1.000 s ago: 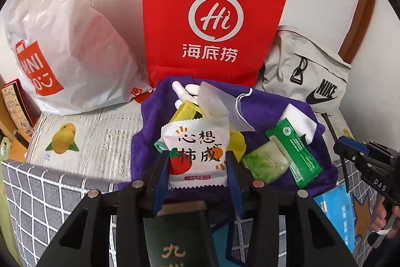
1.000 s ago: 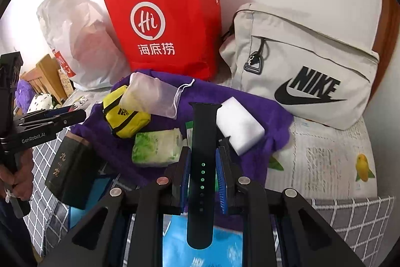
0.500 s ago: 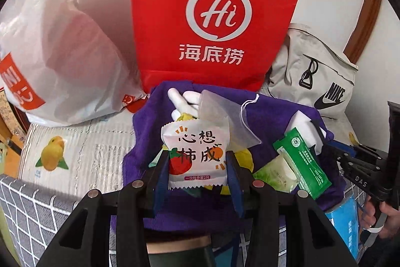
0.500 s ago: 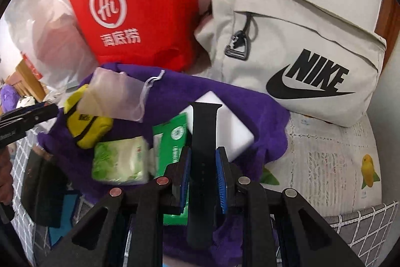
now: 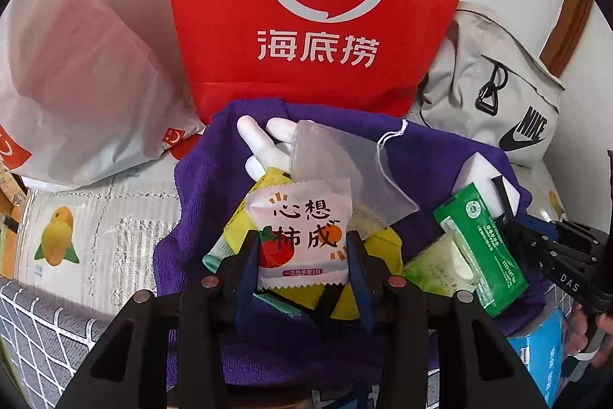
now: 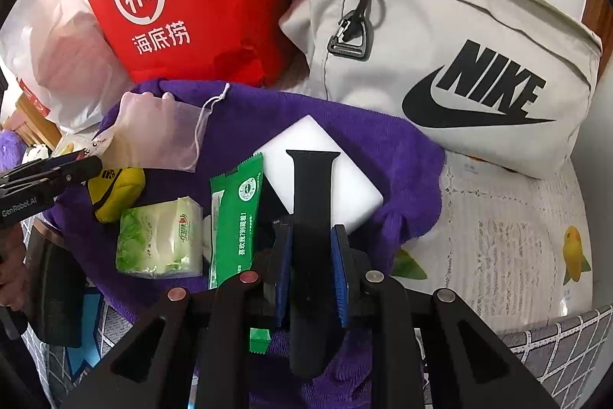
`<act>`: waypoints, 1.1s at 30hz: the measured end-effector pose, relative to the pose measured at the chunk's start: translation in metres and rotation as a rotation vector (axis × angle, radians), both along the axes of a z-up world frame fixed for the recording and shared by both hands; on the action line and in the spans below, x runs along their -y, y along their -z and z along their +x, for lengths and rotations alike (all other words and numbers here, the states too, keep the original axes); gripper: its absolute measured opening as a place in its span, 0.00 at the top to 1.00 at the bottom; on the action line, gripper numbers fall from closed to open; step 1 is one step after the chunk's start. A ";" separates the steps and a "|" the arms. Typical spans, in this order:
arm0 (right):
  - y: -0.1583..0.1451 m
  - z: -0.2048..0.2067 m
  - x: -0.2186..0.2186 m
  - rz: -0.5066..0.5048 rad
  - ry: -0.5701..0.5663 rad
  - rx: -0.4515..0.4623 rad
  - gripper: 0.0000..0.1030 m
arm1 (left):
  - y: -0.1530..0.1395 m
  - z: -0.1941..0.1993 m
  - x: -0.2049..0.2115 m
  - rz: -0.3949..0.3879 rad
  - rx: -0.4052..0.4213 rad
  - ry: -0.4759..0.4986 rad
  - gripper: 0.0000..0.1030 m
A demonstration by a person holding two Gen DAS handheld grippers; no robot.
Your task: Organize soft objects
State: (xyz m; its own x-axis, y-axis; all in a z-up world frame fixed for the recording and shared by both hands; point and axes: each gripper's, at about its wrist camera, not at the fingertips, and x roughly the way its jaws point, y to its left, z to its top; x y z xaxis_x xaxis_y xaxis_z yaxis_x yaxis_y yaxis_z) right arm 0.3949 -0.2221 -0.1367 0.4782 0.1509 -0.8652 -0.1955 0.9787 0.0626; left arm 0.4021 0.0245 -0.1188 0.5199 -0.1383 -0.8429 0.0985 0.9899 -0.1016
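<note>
Left gripper (image 5: pixel 302 255): closed on a white snack packet (image 5: pixel 302 236) printed with a red tomato and dark characters; the blue pads press both its sides and hold it upright over the cloth.
Right gripper (image 6: pixel 312 252): closed on a black watch strap (image 6: pixel 312 202), which stands lengthwise between the blue pads, its wide end pointing far.
Red paper bag (image 5: pixel 322 6): stands at the far side, white round logo and characters on its face.
Grey bag (image 6: pixel 452 41): leans to the right of the red paper bag, black logo and a dark clip on its front.
White plastic bag (image 5: pixel 76 64): slumps to the left of the red paper bag.
Purple cloth (image 6: pixel 402 156): spread in the middle, near side of the bags, bearing the small things.
White block (image 6: pixel 314 144): on the cloth, just behind the strap.
Mesh pouch (image 6: pixel 157 133): see-through, with a drawstring, at the far left of the cloth.
Tissue pack (image 6: pixel 161 240): green and white, near left of the cloth.
Green sachet (image 6: pixel 233 217): lies lengthwise between the tissue pack and the strap.
Yellow pouch (image 6: pixel 118 190): just beyond the tissue pack, partly under the mesh pouch.
White glove (image 5: pixel 260 144): its fingers show at the far side of the cloth, beside the mesh pouch.
</note>
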 end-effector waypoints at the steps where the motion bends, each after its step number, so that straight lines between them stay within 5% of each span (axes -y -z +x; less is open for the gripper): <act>1: 0.000 0.000 0.000 0.002 0.000 -0.001 0.80 | 0.000 0.000 0.000 0.001 -0.002 0.001 0.57; 6: 0.001 0.001 -0.001 0.004 -0.001 -0.022 0.78 | 0.000 -0.001 0.002 0.003 -0.005 0.009 0.53; 11: -0.006 -0.009 -0.001 0.002 -0.006 -0.008 0.58 | -0.004 -0.007 0.008 0.014 -0.016 0.031 0.44; 23: -0.048 -0.049 0.005 0.005 0.034 0.063 0.42 | -0.045 -0.047 0.012 0.041 0.056 0.033 0.26; 33: -0.078 -0.104 -0.002 0.022 0.034 0.096 0.41 | -0.074 -0.098 -0.011 0.037 0.085 -0.031 0.15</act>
